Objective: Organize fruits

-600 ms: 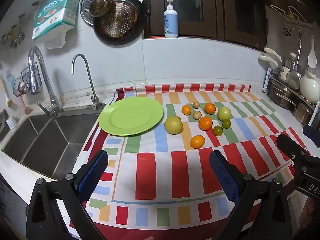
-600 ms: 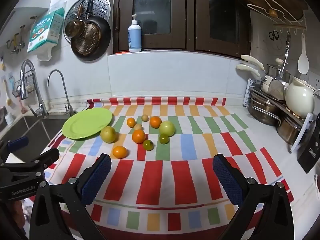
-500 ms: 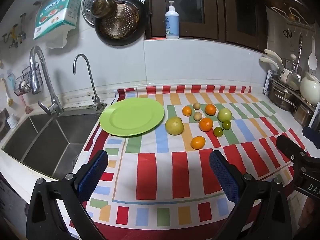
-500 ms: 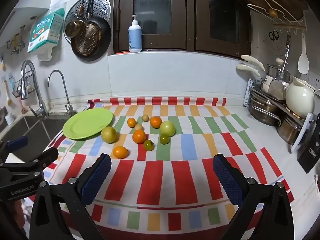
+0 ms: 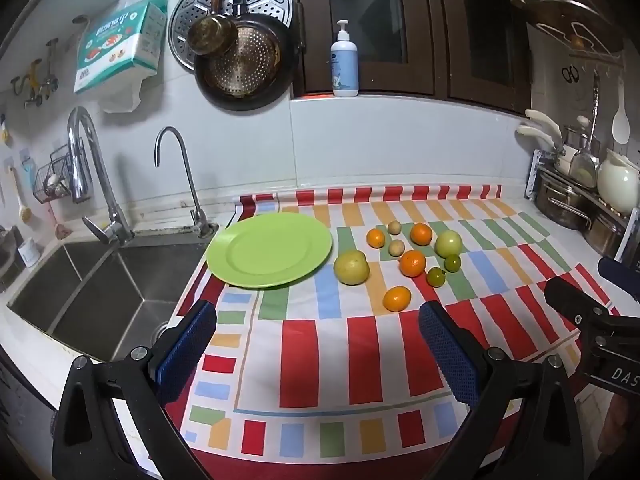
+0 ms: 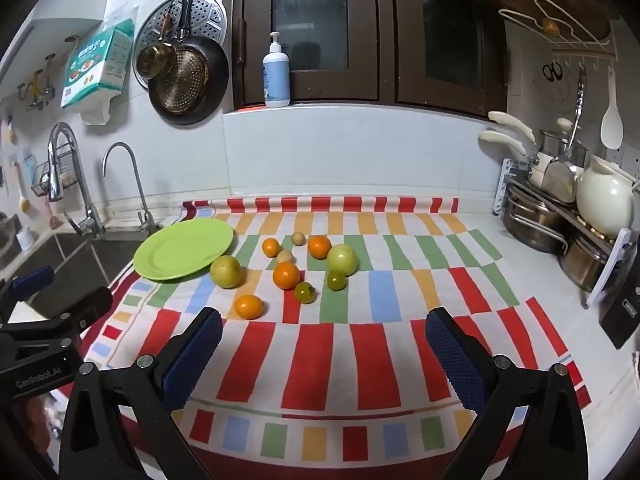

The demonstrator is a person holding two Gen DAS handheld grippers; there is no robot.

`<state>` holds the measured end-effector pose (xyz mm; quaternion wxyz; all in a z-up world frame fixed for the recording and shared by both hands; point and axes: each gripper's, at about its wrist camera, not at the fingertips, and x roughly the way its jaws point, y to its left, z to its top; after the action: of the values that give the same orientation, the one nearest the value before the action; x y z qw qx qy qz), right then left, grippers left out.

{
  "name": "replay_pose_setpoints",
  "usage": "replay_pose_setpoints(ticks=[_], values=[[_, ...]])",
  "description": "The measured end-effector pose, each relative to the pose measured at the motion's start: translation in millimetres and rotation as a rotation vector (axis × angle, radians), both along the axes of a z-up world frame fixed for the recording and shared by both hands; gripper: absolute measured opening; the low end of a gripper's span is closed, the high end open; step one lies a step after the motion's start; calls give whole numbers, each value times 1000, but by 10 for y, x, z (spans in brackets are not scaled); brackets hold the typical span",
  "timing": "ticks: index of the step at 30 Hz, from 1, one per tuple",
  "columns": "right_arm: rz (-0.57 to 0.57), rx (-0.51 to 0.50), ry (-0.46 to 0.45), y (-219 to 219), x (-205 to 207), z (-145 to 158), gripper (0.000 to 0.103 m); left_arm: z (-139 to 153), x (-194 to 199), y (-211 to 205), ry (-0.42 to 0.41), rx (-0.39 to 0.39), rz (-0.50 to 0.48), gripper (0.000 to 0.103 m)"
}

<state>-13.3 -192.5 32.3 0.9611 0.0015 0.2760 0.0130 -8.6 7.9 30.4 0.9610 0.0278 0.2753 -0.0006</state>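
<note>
The left hand-held gripper [image 5: 318, 344] is hanging over the near part of the tabletop with its two blue-padded fingers spread wide and nothing sitting between them. The right hand-held gripper [image 6: 324, 348] is doing the same just beside it, jaws standing fully apart and gripping nothing. Both are tilting down toward a striped cloth in red, orange, green and blue blocks [image 5: 320, 360] that is covering the white tabletop [image 6: 532, 264].

A round, flat, light-green plastic plate [image 5: 270, 249] is lying bare at the left end of the cloth, right beside the steel double sink [image 5: 80, 280]. The fruits are sitting in a loose cluster to the right of the plate, all on the cloth. A large yellow-green round fruit [image 5: 351, 267] is lying nearest the plate, just off its rim. A small oval orange fruit [image 5: 397, 298] is sitting closest to the grippers. Behind it a round orange tangerine [image 5: 412, 263] is lying in the middle of the cluster, with two small dark-green round fruits [image 5: 436, 277] to its right. A pale green apple-like fruit [image 5: 448, 243] is resting at the right edge of the group. Farther back, two more orange tangerines [image 5: 421, 234] and two small tan round fruits [image 5: 396, 247] are lying near one another.

A pump bottle of blue-white soap [image 6: 276, 74] is standing on the window ledge behind.
</note>
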Motion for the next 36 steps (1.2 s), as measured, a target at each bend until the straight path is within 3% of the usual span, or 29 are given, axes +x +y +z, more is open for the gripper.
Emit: replay_pose_setpoints(ticks=[36], values=[[29, -10, -40, 33, -80, 136, 103, 14, -108, -8, -48, -19, 1, 103]])
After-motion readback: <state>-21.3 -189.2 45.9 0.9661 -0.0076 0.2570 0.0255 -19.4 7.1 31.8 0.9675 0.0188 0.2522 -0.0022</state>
